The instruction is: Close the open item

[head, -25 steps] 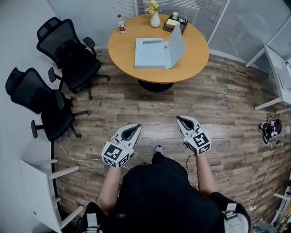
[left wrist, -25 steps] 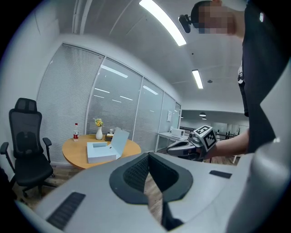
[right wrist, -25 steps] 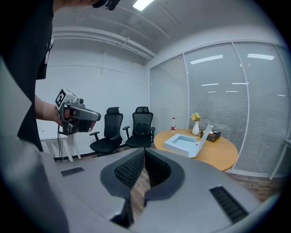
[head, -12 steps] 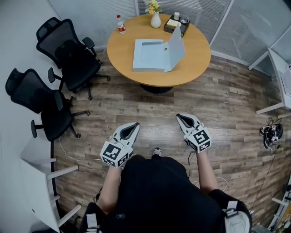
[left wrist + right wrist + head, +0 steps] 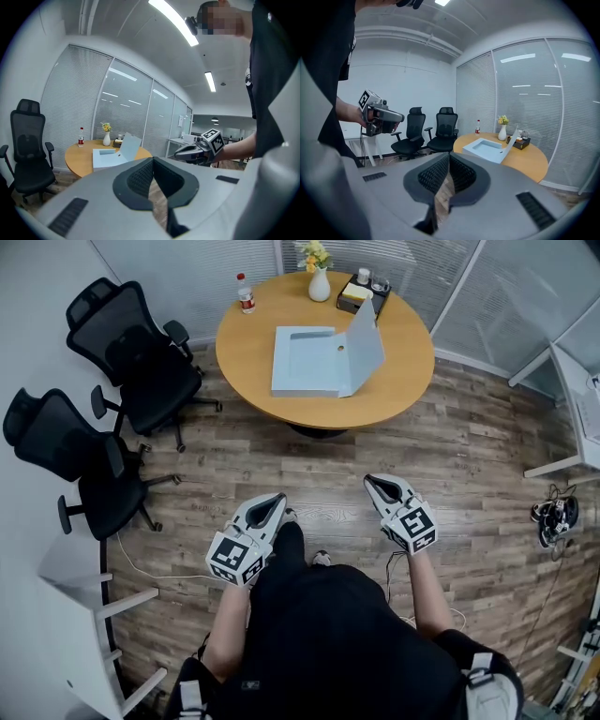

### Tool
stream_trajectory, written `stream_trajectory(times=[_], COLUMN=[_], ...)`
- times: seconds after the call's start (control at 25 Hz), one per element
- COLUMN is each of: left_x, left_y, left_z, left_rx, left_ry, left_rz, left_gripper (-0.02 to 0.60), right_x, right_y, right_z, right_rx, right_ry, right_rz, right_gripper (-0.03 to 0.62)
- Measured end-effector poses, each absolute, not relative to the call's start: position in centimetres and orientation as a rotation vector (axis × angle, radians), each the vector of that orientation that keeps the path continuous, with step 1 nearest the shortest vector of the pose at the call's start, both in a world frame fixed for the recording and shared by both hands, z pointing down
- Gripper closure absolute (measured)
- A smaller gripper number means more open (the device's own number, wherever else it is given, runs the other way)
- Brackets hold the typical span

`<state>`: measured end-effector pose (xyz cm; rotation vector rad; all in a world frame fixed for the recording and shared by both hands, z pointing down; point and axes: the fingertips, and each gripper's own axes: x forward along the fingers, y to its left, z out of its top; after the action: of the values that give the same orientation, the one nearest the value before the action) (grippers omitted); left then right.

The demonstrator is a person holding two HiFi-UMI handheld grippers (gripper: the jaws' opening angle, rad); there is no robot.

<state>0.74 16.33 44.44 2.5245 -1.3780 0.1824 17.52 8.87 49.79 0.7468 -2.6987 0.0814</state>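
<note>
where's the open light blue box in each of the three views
Head view: the light blue box is at top centre on the round table, its lid raised on its right side.
Left gripper view: the box is left of centre, just below mid height.
Right gripper view: the box is right of centre, below mid height.
Shared landmark: the white vase of yellow flowers, on the table beyond the box.

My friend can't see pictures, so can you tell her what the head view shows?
A pale blue box lies open on a round wooden table, its lid raised at the right. Nearer the camera, a person holds a left tool and a right tool, both shut and empty. Two black chairs stand at left.
</note>
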Motion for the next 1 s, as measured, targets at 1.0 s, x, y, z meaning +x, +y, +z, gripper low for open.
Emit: stream_trajectory(times=[1.0], left_x=[-9.4], left_y=[0.2], left_z=[44.7], left_rx=[2.617], left_ry=[-1.249], left_rz=[0.188], left_gripper=[0.575], right_x=[10.9], right_y=[-4.9], right_z=[49.2], right_rx=[1.027], right_ry=[-2.621], right_rz=[0.1], right_gripper=[0.589])
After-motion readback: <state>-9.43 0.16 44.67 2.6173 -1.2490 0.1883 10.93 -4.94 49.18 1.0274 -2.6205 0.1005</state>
